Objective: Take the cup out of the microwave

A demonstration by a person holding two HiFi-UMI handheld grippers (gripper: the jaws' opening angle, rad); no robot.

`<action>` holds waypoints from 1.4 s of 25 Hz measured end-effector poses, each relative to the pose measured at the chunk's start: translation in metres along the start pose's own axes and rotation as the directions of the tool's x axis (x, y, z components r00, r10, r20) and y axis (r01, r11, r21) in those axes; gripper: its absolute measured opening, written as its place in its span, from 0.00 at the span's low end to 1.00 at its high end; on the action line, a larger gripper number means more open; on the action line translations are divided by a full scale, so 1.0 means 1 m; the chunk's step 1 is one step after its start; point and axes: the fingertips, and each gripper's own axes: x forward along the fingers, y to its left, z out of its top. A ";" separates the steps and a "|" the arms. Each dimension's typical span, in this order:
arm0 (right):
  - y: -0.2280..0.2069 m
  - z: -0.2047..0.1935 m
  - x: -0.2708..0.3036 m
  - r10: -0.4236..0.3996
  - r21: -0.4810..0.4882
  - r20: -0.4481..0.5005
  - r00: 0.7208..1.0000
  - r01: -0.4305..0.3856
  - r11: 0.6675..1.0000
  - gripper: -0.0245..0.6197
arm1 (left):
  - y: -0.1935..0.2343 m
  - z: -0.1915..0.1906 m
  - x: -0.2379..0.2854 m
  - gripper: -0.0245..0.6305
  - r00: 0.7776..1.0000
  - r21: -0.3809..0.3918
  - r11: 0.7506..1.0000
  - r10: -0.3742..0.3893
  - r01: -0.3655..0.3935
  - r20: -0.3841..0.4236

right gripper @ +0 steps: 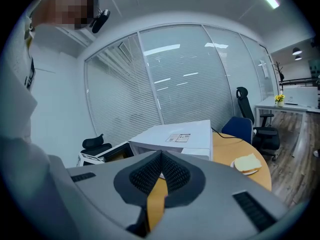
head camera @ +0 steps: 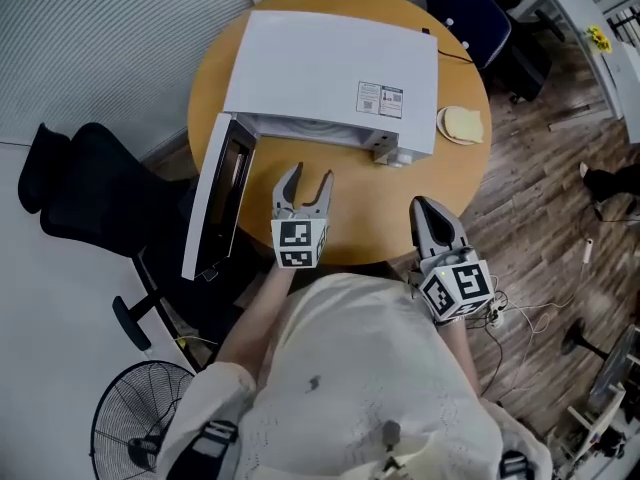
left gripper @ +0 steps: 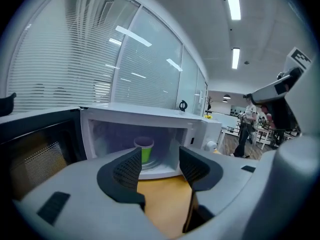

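Facing the open microwave (head camera: 330, 68), you are holding the left gripper (head camera: 305, 180) just in front of its cavity, with the jaws spread apart and nothing between them. You are pointing it at the cup (left gripper: 144, 150), which is standing upright on the turntable inside, toward the left of the chamber in the left gripper view. The door (head camera: 222, 193) is hanging wide open to the left, so the opening step looks done and the approach to the cup looks like the step in hand. The right gripper (head camera: 422, 206) is waiting over the near edge of the table (head camera: 370, 208), its jaws pressed together on nothing, well apart from the microwave. For the next move, you are probably needing to carry the left gripper into the cavity, low enough to clear the top of the opening, until the spread jaws are straddling the cup's green wall. Then close gently, since a light cup may be tipping or sliding if one pad is touching first. The plate with bread (head camera: 461, 124) beside the microwave is sitting out of that path.
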 end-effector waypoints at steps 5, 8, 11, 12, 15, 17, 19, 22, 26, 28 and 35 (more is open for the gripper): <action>0.004 -0.004 0.012 -0.013 0.003 -0.014 1.000 0.013 1.000 0.05 | 0.020 -0.015 0.030 0.43 1.000 0.036 0.999 0.021 -0.021 -0.021; 0.006 -0.008 0.017 -0.022 0.008 -0.026 0.999 0.022 1.000 0.05 | 0.027 -0.025 0.044 0.43 0.999 0.041 0.999 0.017 -0.015 -0.046; 0.005 -0.010 0.022 -0.034 0.015 -0.034 0.999 0.034 0.999 0.05 | 0.032 -0.030 0.061 0.44 0.998 0.031 0.999 0.018 -0.017 -0.062; 0.005 -0.011 0.022 -0.038 0.017 -0.037 0.999 0.039 0.999 0.05 | 0.033 -0.032 0.066 0.44 0.998 0.026 1.000 0.018 -0.017 -0.067; 0.003 -0.013 0.026 -0.050 0.023 -0.045 0.998 0.051 0.998 0.05 | 0.037 -0.035 0.080 0.45 0.997 0.011 1.000 0.016 -0.015 -0.073; 0.002 -0.016 0.027 -0.059 0.030 -0.051 0.997 0.061 0.998 0.05 | 0.041 -0.037 0.088 0.47 0.997 0.012 1.000 0.019 -0.018 -0.076; 0.000 -0.020 0.027 -0.070 0.040 -0.058 0.996 0.072 0.997 0.05 | 0.044 -0.038 0.096 0.47 0.997 0.011 1.000 0.019 -0.018 -0.074; -0.005 -0.024 0.027 -0.087 0.052 -0.071 0.994 0.091 0.995 0.05 | 0.047 -0.036 0.109 0.49 0.998 0.011 1.000 0.017 -0.016 -0.062; -0.011 -0.031 0.025 -0.115 0.071 -0.081 0.990 0.121 0.990 0.05 | 0.052 -0.041 0.129 0.50 0.998 0.014 1.000 0.024 -0.023 -0.066; -0.014 -0.035 0.024 -0.130 0.080 -0.088 0.988 0.137 0.987 0.05 | 0.055 -0.045 0.139 0.51 0.997 0.009 1.000 0.030 -0.029 -0.068; -0.021 -0.048 0.023 -0.158 0.097 -0.114 0.981 0.169 0.981 0.05 | 0.058 -0.051 0.163 0.52 0.996 -0.014 0.999 0.030 -0.031 -0.087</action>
